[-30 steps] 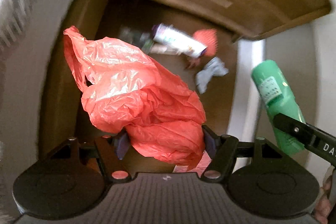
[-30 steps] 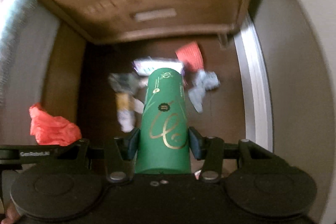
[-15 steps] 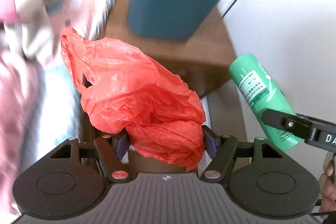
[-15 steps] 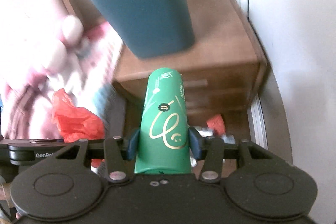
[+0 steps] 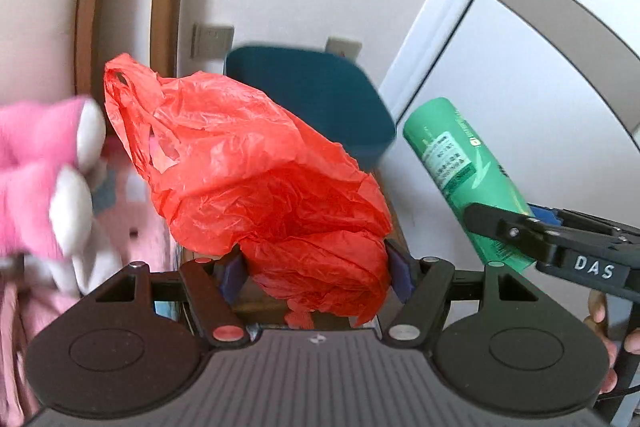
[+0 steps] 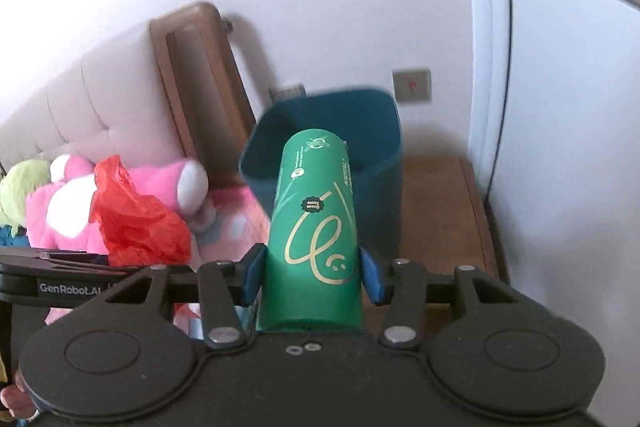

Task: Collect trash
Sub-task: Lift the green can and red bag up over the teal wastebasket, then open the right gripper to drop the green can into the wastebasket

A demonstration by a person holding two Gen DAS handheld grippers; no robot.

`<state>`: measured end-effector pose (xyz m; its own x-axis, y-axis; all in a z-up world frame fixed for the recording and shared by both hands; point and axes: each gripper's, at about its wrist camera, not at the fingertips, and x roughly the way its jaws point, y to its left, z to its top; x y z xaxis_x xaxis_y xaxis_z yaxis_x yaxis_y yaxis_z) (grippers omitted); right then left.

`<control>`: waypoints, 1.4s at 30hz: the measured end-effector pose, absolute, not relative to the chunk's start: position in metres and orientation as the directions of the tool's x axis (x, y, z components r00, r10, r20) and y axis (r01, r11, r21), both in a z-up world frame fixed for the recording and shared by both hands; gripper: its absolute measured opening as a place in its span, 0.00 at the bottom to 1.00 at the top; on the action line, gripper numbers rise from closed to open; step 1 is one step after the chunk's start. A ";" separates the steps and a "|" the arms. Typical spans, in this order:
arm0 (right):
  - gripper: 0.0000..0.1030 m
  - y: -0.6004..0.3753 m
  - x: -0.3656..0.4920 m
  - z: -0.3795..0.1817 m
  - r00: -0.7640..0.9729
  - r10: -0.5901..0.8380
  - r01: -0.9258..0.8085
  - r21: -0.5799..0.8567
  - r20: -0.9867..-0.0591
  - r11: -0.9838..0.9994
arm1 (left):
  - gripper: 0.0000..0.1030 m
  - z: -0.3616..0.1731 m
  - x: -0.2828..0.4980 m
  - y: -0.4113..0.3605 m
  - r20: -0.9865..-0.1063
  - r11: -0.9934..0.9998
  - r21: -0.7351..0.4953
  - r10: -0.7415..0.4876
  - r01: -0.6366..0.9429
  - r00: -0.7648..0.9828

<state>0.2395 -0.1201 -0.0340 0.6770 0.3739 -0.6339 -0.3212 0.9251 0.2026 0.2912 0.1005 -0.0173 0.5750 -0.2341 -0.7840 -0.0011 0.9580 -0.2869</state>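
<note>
Right wrist view: the right gripper (image 6: 312, 277) is clamped on a green tube (image 6: 314, 227) whose far end sits in line with the open blue bin (image 6: 380, 147), which stands at the back left corner of a wooden nightstand (image 6: 440, 211). The left gripper (image 5: 316, 273) is closed on a crumpled red plastic bag (image 5: 260, 171), bin (image 5: 320, 95) behind it. Recommended: bring each item fully over the bin's rim before releasing, one at a time; the bag will likely drift and catch the edge.
</note>
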 end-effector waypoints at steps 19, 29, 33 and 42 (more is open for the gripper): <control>0.47 -0.079 0.436 -0.061 0.591 0.362 -0.537 -0.017 -0.721 0.844 | 0.68 -0.063 0.513 0.069 -0.855 0.969 -0.226 -0.148 -0.100 0.496; 0.47 -0.061 0.466 -0.101 0.530 0.304 -0.606 -0.103 -0.792 0.789 | 0.68 -0.117 0.548 0.060 -0.925 0.989 -0.118 -0.078 -0.087 0.372; 0.47 -0.058 0.466 -0.109 0.506 0.295 -0.637 -0.121 -0.810 0.761 | 0.68 -0.134 0.555 0.058 -0.939 0.992 -0.094 -0.062 -0.080 0.337; 0.46 -0.060 0.462 -0.116 0.490 0.324 -0.694 -0.137 -0.809 0.707 | 0.69 -0.164 0.564 0.062 -0.957 0.989 -0.117 -0.089 -0.089 0.275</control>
